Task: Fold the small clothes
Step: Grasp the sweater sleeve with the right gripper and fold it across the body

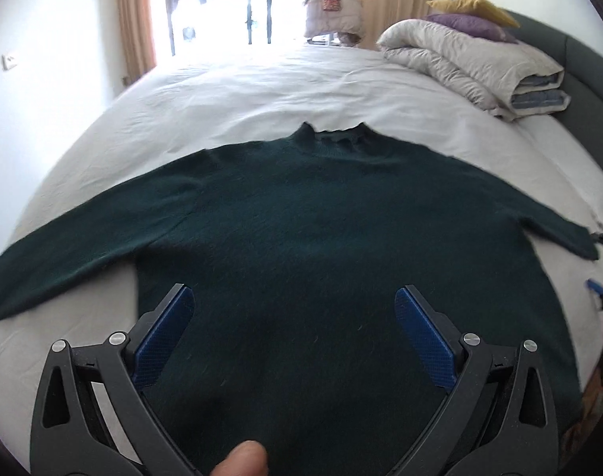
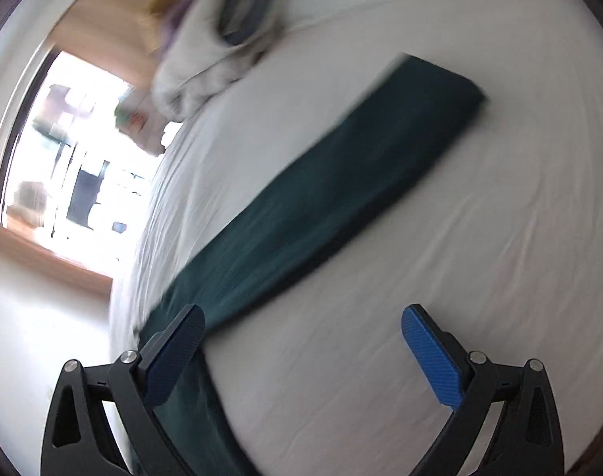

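Observation:
A dark green sweater [image 1: 301, 238] lies flat on the white bed sheet [image 1: 261, 91], collar away from me, both sleeves spread out sideways. My left gripper [image 1: 294, 297] is open and empty over the sweater's lower body. My right gripper [image 2: 302, 317] is open and empty; its view is blurred and tilted, and it hovers beside the right sleeve [image 2: 341, 182], which stretches across the sheet [image 2: 460, 277]. Part of the right gripper shows at the right edge of the left wrist view [image 1: 597, 289].
A folded grey duvet [image 1: 480, 67] with a purple pillow [image 1: 468, 25] and a yellow pillow [image 1: 476, 6] sits at the far right of the bed, by a dark headboard [image 1: 587, 67]. A bright window with curtains [image 1: 134, 16] lies beyond the bed.

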Motion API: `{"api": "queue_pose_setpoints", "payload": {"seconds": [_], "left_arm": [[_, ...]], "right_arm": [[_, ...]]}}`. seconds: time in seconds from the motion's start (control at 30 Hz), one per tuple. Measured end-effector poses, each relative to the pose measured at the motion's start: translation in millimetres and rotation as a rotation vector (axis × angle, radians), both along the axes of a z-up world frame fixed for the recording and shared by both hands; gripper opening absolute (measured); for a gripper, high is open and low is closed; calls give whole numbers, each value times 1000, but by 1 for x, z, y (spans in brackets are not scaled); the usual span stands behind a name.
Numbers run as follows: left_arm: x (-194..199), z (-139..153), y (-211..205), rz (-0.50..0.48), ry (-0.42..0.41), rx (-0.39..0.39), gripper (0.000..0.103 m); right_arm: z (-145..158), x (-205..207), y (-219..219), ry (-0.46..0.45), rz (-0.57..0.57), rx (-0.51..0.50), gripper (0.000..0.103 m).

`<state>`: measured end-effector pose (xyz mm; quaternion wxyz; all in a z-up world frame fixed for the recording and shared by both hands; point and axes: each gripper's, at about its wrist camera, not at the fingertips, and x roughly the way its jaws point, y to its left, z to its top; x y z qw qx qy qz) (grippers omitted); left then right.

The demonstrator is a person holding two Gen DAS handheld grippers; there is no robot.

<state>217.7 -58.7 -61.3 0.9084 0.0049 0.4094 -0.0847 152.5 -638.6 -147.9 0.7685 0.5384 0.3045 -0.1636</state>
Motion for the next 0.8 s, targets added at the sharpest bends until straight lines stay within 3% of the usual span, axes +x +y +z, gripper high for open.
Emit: {"api": "queue_pose_setpoints", "payload": {"seconds": [0.07, 0.2, 0.33, 0.47, 0.5, 0.6, 0.7, 0.8], "left_arm": [[9, -3, -1, -31, 7, -33, 103], [14, -9, -11, -63, -18, -12, 103], [18, -23, -17, -116, 51, -31, 103], [26, -31, -5, -91, 58, -93, 103], [26, -32, -1, -88, 53, -100, 103], [28, -35, 9, -85, 52, -117, 103], [36, -41, 21, -69, 66, -155, 103], [40, -42, 38, -46, 70, -235, 103]], "right_arm": [[-6, 5, -17, -34, -39, 45, 100], [-11, 27, -40, -71, -80, 82, 99], [-16, 47, -51, -88, -114, 93, 95], [-21, 55, -64, -87, -152, 106, 56], [-21, 56, -65, -70, -163, 95, 43], [-12, 64, -60, -7, -161, 6, 20], [15, 85, -36, 19, -116, -123, 11], [59, 131, 23, 20, 49, -323, 10]]}}
